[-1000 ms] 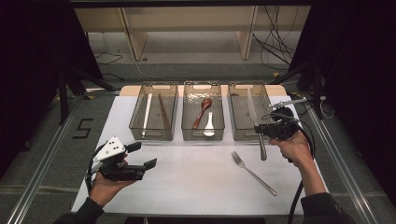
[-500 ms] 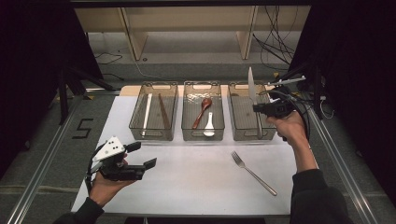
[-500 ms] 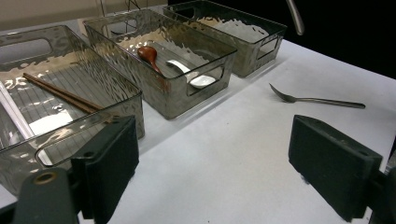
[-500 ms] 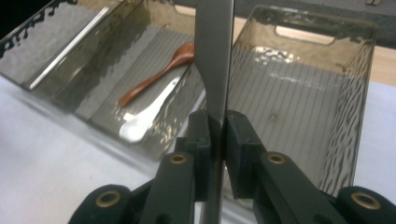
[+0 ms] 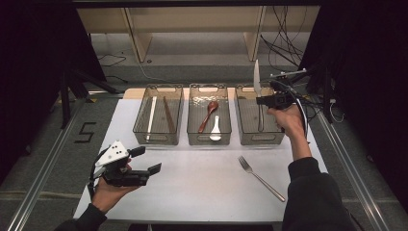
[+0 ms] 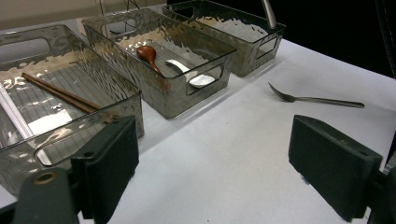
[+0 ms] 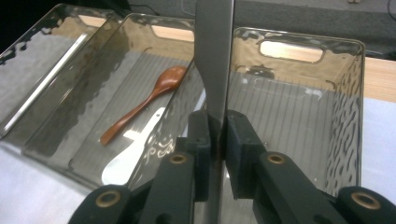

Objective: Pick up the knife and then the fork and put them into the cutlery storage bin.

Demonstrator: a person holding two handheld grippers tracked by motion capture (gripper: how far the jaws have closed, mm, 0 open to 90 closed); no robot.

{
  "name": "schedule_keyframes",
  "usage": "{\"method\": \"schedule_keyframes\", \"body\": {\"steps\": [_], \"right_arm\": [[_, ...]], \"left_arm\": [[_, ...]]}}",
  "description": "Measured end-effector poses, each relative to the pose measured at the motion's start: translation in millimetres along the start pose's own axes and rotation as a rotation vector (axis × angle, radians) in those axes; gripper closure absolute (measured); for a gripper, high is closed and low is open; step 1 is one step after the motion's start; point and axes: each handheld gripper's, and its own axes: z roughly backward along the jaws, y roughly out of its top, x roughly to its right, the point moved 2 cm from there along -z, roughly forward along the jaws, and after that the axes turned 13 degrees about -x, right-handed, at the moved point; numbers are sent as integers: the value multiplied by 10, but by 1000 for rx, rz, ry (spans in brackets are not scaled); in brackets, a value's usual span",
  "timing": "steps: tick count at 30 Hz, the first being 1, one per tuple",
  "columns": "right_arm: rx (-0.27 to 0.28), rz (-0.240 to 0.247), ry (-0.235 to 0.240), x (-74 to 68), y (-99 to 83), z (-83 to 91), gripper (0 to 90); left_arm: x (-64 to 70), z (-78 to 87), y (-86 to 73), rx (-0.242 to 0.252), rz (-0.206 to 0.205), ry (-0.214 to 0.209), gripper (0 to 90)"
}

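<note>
My right gripper [image 5: 265, 100] is shut on a table knife [image 5: 257, 79] and holds it over the right clear bin [image 5: 246, 137]. The blade points up and away and the handle end hangs down inside the bin. In the right gripper view the knife [image 7: 214, 56] stands upright between the closed jaws of the right gripper [image 7: 215, 135], above the ribbed floor of the right bin [image 7: 303, 42]. My left gripper [image 5: 146, 160] rests open near the mat's front left, holding nothing. A steel fork [image 5: 260, 178] lies on the white mat in front of the right bin.
The middle bin [image 5: 208, 139] holds a wooden spoon [image 5: 208, 115] and a white spoon [image 5: 215, 129]. The left bin [image 5: 158, 139] holds a white stick and brown chopsticks [image 5: 168, 114]. A cable trails from the right gripper. Metal rails border the table on both sides.
My right gripper has carried the knife from above the mat's right side back over the right bin, swinging the blade from pointing toward me to upright. The left gripper has stayed put.
</note>
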Motion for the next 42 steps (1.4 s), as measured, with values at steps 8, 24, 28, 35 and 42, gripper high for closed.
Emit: {"method": "schedule_keyframes", "body": {"steps": [8, 24, 28, 35, 42], "right_arm": [[3, -50, -16, 53, 63, -127, 816], [-40, -89, -32, -4, 54, -409, 815], [-69, -101, -26, -8, 13, -492, 811], [-71, -108, -1, 9, -4, -474, 685], [-70, -47, 4, 12, -61, -320, 547]], "left_arm": [[10, -2, 4, 0, -3, -4, 156], [8, -1, 1, 1, -3, -5, 156], [5, 2, 0, 3, -2, -5, 156], [12, -4, 3, 1, -3, -6, 156], [13, -6, 1, 0, -3, -5, 156]]}}
